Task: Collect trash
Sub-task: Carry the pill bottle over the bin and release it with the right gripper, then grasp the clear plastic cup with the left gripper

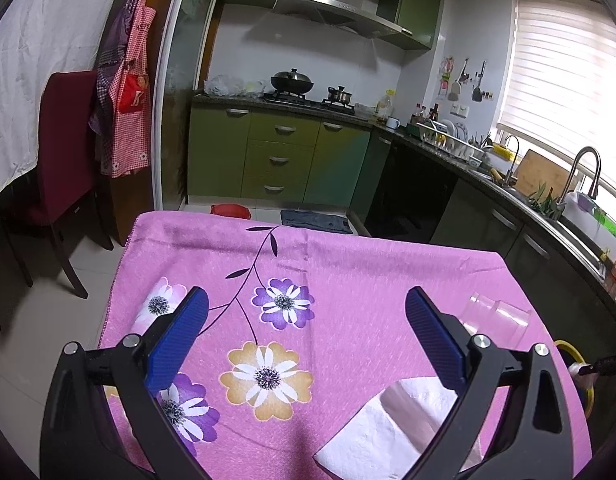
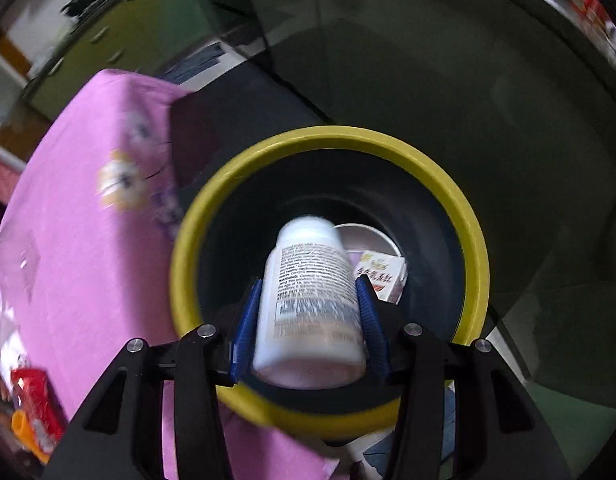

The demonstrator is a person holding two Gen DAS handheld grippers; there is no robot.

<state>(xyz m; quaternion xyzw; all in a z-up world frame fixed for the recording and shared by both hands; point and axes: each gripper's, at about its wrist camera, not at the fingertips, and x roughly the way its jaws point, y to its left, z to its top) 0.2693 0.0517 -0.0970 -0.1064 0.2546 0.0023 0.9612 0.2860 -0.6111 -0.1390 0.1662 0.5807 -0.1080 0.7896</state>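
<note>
Right hand-held gripper [image 2: 310,312]: we see its blue fingers [image 2: 246,320] pinching a white bottle [image 2: 310,300] by the sides, cap end pointing down into the bin [image 2: 180,280].
Why held so: we judge the bottle hangs over the yellow-rimmed opening so that it falls straight in on release.
Bin contents: a small carton [image 2: 382,278] and a pale round item [image 2: 366,236], too blurred to name.
Bin position: just beside the worktop [image 2: 80,240] edge, lower than it.
Left hand-held gripper [image 1: 306,320]: spread wide, holding nothing, above the pink cloth [image 1: 348,280].
Trash left: clear cup [image 1: 496,314] on its side; tissue [image 1: 384,436] near the right finger.
Next: we expect the bottle to be released.
</note>
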